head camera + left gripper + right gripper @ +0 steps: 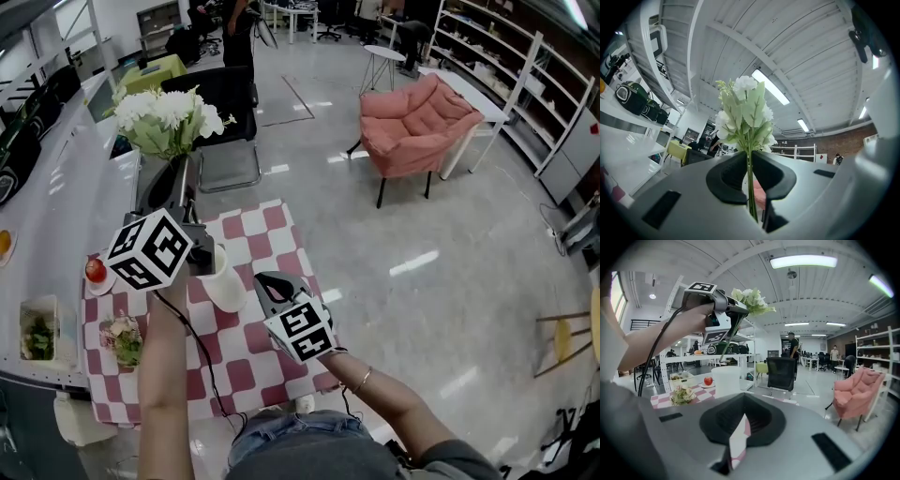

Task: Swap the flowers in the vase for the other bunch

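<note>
Flowers (pixel 745 108) stick up from the left gripper (pixel 749 180); the vase (pixel 726 380) stands below it, ahead of the right gripper (pixel 738 427).

Bright, even light falls from long ceiling strips (pixel 804 261), which burn out to pure white. The glossy floor (pixel 412 262) carries pale streaks of glare, and shadows are soft and faint. Both gripper views bulge like a fisheye and go black at the corners; their nearest foreground is blurred, while the white flowers (pixel 743 112) stay fairly sharp. The head view bows at its edges
</note>
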A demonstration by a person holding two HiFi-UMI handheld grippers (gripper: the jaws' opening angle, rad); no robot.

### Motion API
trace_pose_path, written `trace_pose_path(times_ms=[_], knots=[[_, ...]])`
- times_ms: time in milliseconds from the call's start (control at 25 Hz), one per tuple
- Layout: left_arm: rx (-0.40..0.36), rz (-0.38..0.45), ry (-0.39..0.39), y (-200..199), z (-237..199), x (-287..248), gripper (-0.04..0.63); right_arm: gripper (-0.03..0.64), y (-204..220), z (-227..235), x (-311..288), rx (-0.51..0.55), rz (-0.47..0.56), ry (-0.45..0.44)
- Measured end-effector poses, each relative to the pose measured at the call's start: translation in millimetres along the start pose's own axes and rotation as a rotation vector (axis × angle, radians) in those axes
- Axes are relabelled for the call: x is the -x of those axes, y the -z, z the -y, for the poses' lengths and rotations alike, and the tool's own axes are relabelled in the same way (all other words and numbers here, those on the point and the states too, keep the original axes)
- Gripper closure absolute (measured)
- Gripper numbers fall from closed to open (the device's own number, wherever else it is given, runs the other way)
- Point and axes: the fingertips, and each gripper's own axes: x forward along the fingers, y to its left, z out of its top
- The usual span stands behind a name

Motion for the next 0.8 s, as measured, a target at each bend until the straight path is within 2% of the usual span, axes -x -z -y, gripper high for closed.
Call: trace_pose_path(times_ms=[480,800], knots=[[0.03,-0.02,0.015,22.6,6.3,-1.5,0.548,0.606,1.4,10.0,-1.8,-0.019,-0.036,-0.011],[0.0,-0.026,0.002,32.4,6.6,9.0,0.546,0.607,5.2,6.0,-0.8,-0.016,-0.043,-0.022]])
